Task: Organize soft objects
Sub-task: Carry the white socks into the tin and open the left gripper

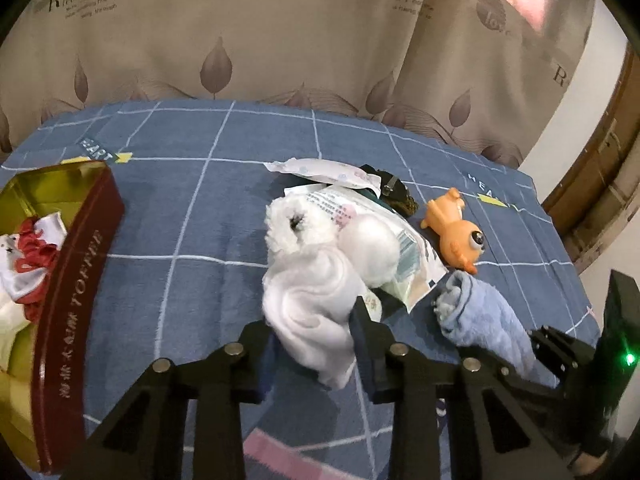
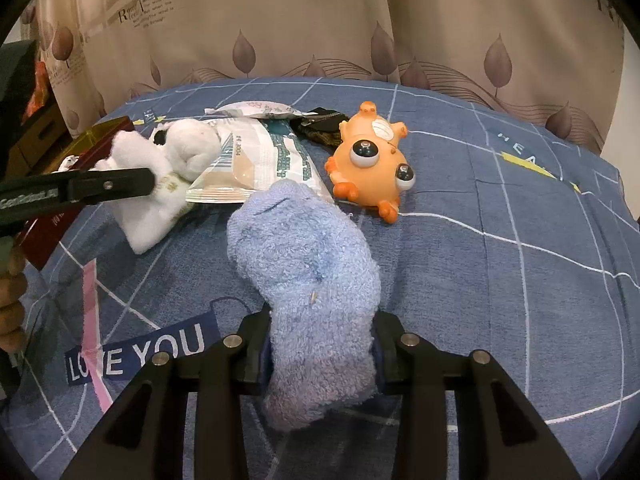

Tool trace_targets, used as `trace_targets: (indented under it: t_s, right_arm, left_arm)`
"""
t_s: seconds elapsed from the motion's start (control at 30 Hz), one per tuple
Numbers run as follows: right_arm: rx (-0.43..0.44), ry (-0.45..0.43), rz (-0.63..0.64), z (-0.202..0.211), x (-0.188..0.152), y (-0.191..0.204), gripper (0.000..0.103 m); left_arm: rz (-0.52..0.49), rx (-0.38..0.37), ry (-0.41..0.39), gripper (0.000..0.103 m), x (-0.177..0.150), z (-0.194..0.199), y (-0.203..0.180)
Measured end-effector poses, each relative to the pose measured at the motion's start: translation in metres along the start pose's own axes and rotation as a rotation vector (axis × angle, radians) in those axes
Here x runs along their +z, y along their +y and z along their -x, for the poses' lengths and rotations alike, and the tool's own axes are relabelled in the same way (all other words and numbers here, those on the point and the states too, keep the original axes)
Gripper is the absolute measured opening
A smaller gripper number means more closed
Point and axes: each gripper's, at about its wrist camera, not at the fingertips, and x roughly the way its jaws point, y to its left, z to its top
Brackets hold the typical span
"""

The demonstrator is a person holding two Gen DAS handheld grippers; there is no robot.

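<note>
My left gripper (image 1: 314, 330) is shut on a white fluffy sock (image 1: 308, 312) at the near end of a pile on the blue bed cover; the sock and the gripper also show in the right wrist view, sock (image 2: 148, 216), gripper (image 2: 150, 182). My right gripper (image 2: 320, 344) is shut on a light blue fluffy sock (image 2: 304, 264), which lies on the cover; it shows in the left wrist view (image 1: 484, 316) too. A white plush toy (image 1: 320, 232) lies behind the white sock.
A red and gold toffee tin (image 1: 76, 264) with red and white fabric (image 1: 28, 256) in it stands at the left. An orange rubber toy (image 2: 368, 156), plastic packets (image 2: 264, 160) and a dark item (image 2: 320, 124) lie on the checked blue cover (image 2: 500, 280). Curtains hang behind.
</note>
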Motion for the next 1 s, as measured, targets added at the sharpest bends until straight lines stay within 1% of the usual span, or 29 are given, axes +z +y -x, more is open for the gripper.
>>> trace_targets:
  t_s: [0.1,0.23,0.47,0.67,0.73,0.8,1.0]
  right_arm:
    - [-0.002,0.0,0.002,0.0,0.0,0.001,0.036]
    - [-0.002,0.001,0.002,0.0,0.0,0.0,0.036]
    - [-0.001,0.001,0.001,0.0,0.0,0.0,0.036]
    - [-0.001,0.002,0.003,0.0,0.0,0.001,0.036]
    - [-0.002,0.002,0.005,0.0,0.001,0.001,0.036]
    - [-0.002,0.002,0.004,0.0,0.001,0.001,0.036]
    - [0.0,0.002,0.005,0.001,0.001,0.001,0.037]
  left_arm:
    - [-0.023,0.002,-0.008,0.031,-0.003,0.009,0.0]
    - [-0.052,0.022,-0.017,0.031,-0.006,0.019,-0.004]
    - [-0.08,0.041,-0.04,0.031,-0.009,0.033,-0.007]
    - [-0.099,0.093,-0.058,0.031,-0.011,0.043,-0.004]
    - [-0.097,0.108,-0.063,0.031,-0.011,0.046,-0.001]
    - [-0.098,0.138,-0.067,0.031,-0.01,0.05,0.003]
    - [-0.09,0.187,-0.087,0.031,-0.005,0.064,0.019]
